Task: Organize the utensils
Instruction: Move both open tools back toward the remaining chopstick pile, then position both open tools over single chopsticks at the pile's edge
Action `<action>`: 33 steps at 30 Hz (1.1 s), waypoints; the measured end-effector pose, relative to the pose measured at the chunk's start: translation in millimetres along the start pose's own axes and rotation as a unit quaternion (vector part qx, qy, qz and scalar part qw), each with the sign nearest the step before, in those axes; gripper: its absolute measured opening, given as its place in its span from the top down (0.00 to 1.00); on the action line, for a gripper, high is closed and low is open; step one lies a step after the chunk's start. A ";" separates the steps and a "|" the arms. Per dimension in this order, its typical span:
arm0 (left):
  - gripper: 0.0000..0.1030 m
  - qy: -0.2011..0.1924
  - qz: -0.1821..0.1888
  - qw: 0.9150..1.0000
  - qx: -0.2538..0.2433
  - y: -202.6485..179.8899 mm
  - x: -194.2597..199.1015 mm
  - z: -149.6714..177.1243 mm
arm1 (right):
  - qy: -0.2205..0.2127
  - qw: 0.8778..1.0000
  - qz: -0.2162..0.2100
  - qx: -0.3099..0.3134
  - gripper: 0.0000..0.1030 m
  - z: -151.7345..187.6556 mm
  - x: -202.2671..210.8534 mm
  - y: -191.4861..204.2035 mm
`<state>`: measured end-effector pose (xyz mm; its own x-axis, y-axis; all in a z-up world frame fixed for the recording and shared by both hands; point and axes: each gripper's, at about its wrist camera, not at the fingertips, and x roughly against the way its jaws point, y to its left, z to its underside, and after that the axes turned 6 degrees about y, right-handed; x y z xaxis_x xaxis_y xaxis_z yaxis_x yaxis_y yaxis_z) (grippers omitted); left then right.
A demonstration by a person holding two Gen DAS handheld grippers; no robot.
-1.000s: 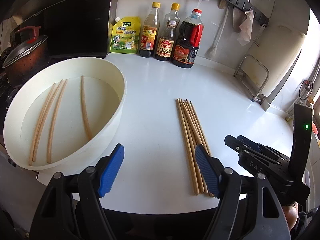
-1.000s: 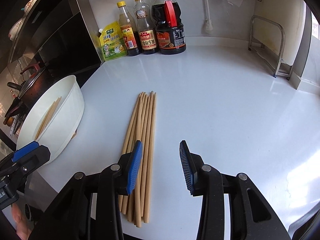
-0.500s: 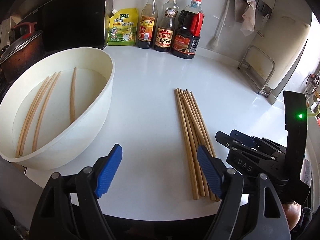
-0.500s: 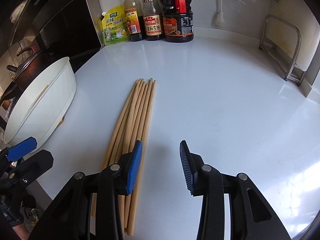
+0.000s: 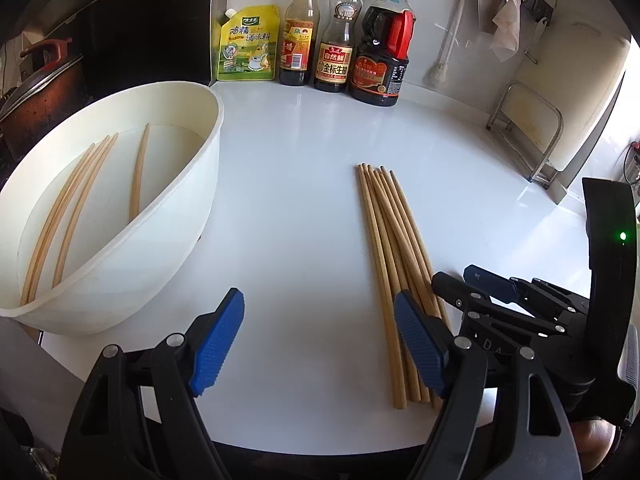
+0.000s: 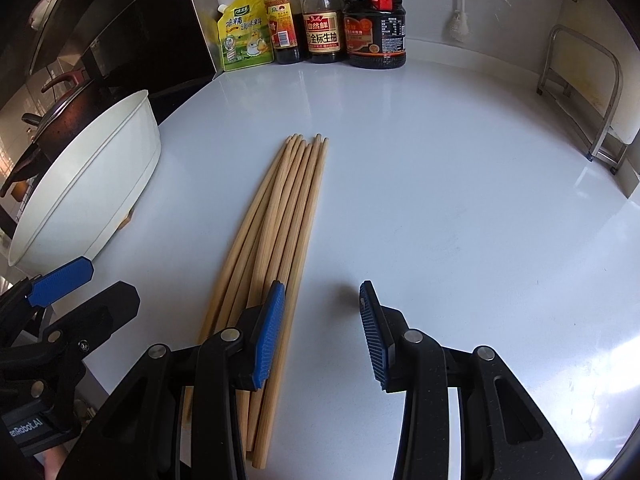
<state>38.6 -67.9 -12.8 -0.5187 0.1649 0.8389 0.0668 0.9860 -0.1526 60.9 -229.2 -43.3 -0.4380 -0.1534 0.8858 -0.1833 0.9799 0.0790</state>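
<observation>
Basin [image 5: 168,216] at left of the left wrist frame on the counter [image 5: 288,184], four chopsticks [image 5: 80,196] inside. Bundle of chopsticks [image 5: 390,248] right of centre on the counter, apart from the basin. Pouch [image 5: 247,44] and three bottles [image 5: 336,34] in a row at top centre. Rack [image 5: 528,128] upper right. Pot [image 5: 36,92] upper left, behind the basin.

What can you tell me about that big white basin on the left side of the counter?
The white basin is a round, deep tub that looks like plastic, with smooth sloping walls and a thin rim. It sits upright on the white countertop near its left edge, beside a dark lidded pot. Four wooden chopsticks lie inside on its bottom, three close together and one apart. Neither gripper touches it.
</observation>
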 end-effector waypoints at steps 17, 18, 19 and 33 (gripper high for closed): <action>0.25 0.008 0.000 1.000 0.002 -18.7 -13.1 -5.5 | -0.007 0.999 0.045 -0.006 0.64 5.6 3.9 -24.3; 0.25 0.008 -0.001 1.000 0.001 -20.6 -14.1 -6.0 | -0.007 0.999 0.046 -0.008 0.64 6.0 4.4 -26.8; 0.25 0.009 -0.001 1.000 0.000 -22.3 -15.5 -6.6 | -0.007 0.999 0.046 -0.010 0.64 6.0 5.0 -30.0; 0.24 0.028 -0.029 0.999 -0.007 -24.1 -38.4 -3.9 | -0.018 0.999 0.031 -0.023 0.64 5.9 9.5 -43.2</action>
<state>60.2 -97.9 -39.3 -0.4727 0.1081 0.8745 0.0496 0.9941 -0.0961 59.5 -273.8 -41.0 -0.4790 -0.0968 0.8725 -0.1158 0.9922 0.0465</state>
